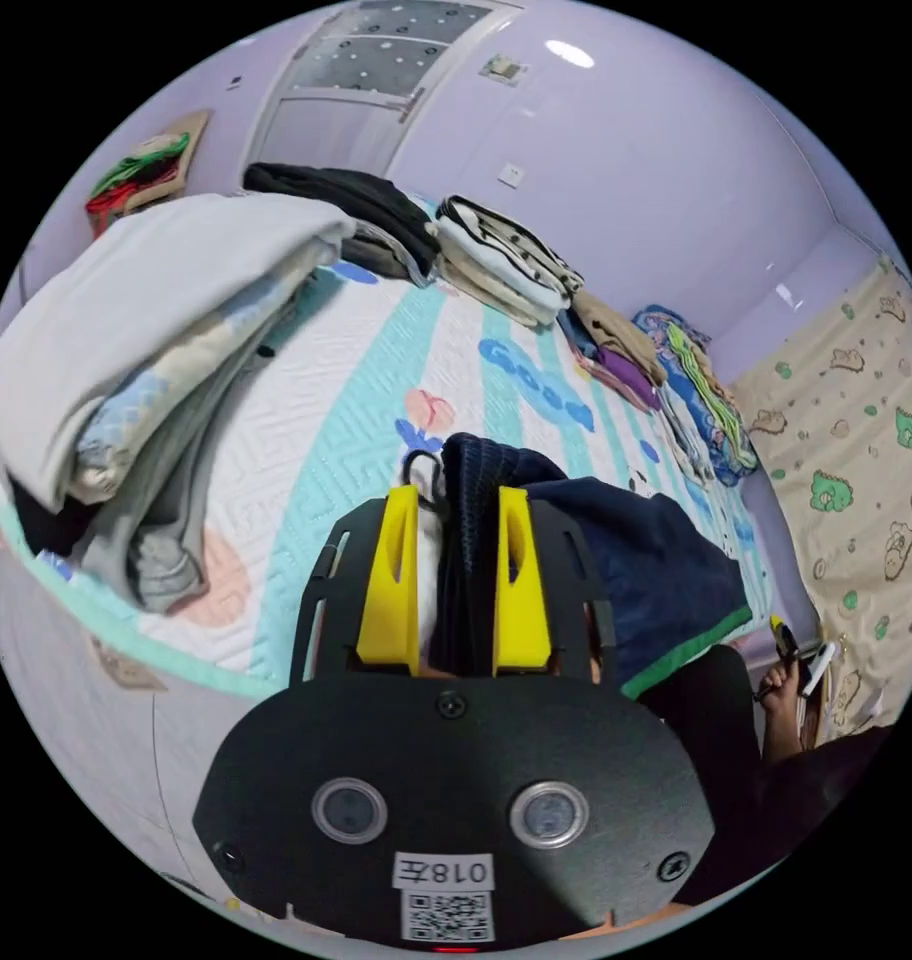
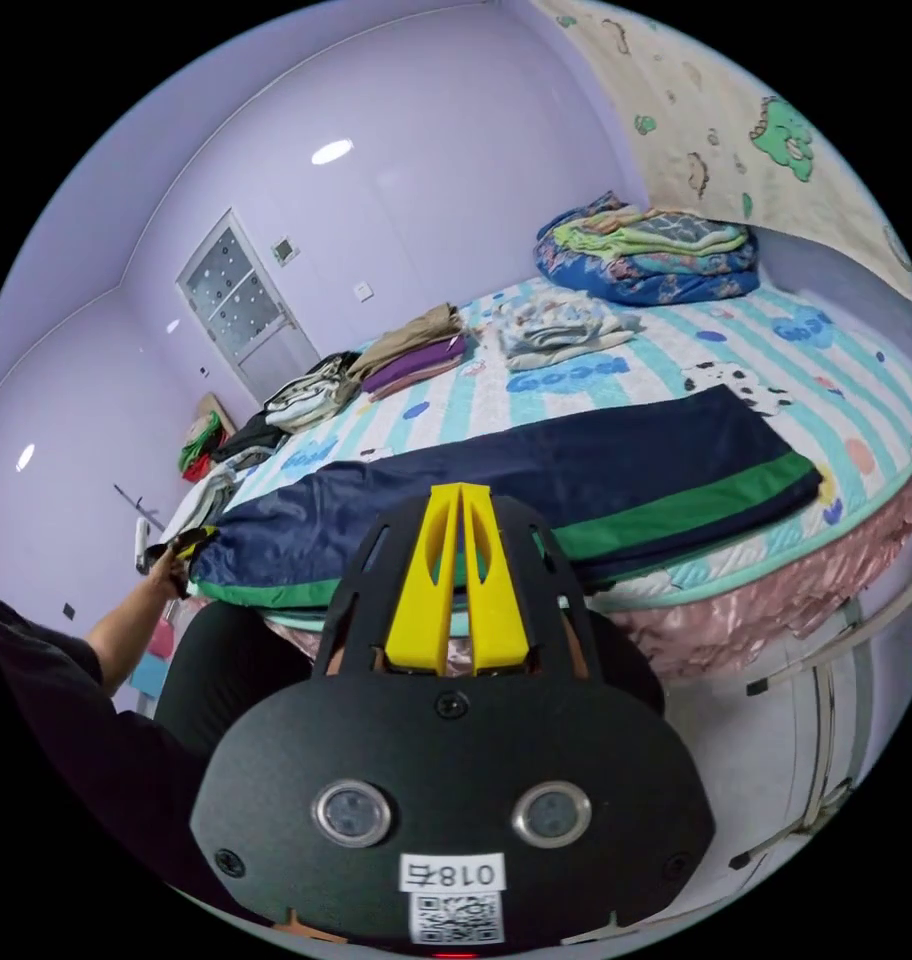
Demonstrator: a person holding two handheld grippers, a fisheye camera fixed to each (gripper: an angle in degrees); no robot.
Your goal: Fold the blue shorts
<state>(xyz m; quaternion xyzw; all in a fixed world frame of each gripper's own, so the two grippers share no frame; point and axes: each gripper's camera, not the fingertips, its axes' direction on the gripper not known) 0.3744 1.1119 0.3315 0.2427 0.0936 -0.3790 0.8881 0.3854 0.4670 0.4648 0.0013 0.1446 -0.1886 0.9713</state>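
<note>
The blue shorts (image 2: pixel 536 470) lay flat along the bed's (image 2: pixel 856 400) near edge. The left gripper (image 1: pixel 456 500) pinched a bunched waistband end between both part-closed jaws. The right gripper (image 2: pixel 460 492), jaws pressed together on nothing, hovered before the bed's near edge.

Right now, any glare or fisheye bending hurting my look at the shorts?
Left gripper view: ceiling-light glare sits on the wall, away from the shorts, which look sharp. Right gripper view: shorts evenly lit; fisheye bends the bed edge.
</note>
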